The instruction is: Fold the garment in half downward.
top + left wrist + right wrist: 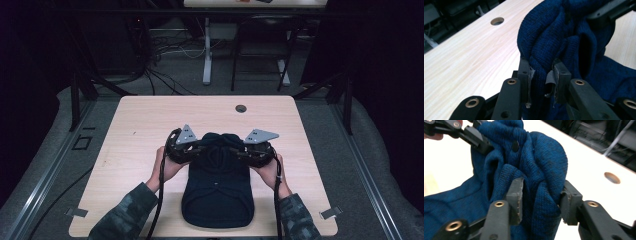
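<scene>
1. The dark blue knit garment (218, 187) lies on the table (135, 125), its long axis running from the near edge away from us, its far end bunched up.
2. Our left gripper (541, 77) has its fingers (524, 72) pinched on a fold of that far end.
3. Our right gripper (540, 200) grips a thicker bunch from the opposite side.
4. Both hands sit equally near, either side of the raised end, so the next move is likely a joint lift or fold toward us.

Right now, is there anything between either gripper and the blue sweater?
Nothing visible. The left gripper and the right gripper are both already closed on bunched folds of the blue sweater, at its far end on the table.
</scene>
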The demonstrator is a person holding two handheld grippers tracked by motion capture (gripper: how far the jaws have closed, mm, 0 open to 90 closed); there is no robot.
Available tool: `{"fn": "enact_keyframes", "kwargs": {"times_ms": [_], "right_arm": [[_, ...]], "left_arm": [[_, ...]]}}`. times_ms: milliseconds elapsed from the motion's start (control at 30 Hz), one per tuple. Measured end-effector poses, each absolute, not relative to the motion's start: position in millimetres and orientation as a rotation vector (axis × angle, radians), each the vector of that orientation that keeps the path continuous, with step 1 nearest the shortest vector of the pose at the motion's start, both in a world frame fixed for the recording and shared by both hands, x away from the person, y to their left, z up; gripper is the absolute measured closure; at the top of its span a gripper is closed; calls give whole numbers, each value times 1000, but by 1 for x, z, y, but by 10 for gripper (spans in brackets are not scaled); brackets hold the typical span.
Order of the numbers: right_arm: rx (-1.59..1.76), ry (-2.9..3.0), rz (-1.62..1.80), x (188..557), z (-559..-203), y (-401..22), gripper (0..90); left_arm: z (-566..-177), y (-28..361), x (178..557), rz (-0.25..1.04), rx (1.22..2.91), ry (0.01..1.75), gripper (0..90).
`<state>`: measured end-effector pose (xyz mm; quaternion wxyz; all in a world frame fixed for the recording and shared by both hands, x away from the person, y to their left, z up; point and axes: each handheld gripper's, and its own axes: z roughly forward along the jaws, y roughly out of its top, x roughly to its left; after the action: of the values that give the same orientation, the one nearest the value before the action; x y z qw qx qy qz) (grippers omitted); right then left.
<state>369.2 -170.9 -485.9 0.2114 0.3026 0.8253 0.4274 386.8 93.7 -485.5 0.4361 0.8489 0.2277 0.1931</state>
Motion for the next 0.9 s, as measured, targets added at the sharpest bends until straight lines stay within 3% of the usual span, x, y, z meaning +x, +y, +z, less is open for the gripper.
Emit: {"fn": "enact_keyframes", "kwargs": {"times_ms": [100, 133, 267, 500, 633, 900], "right_arm": [[876, 2333, 1170, 372, -489, -171, 511], [874, 2328, 1153, 371, -490, -171, 601], [811, 2296, 1124, 365, -490, -169, 700], [702, 2268, 1095, 351, -492, -161, 704], [684, 2232, 1164, 349, -492, -161, 713], [619, 2184, 1197, 344, -487, -159, 721]], "left_arm": [[-484, 92, 384, 505, 2118, 548, 733], [-484, 92, 383, 512, 2117, 545, 732], [-485, 96, 378, 509, 2139, 527, 730], [-487, 105, 370, 513, 2146, 521, 723], [-484, 113, 371, 463, 2116, 519, 705], [-494, 121, 388, 195, 2099, 538, 608]]}}
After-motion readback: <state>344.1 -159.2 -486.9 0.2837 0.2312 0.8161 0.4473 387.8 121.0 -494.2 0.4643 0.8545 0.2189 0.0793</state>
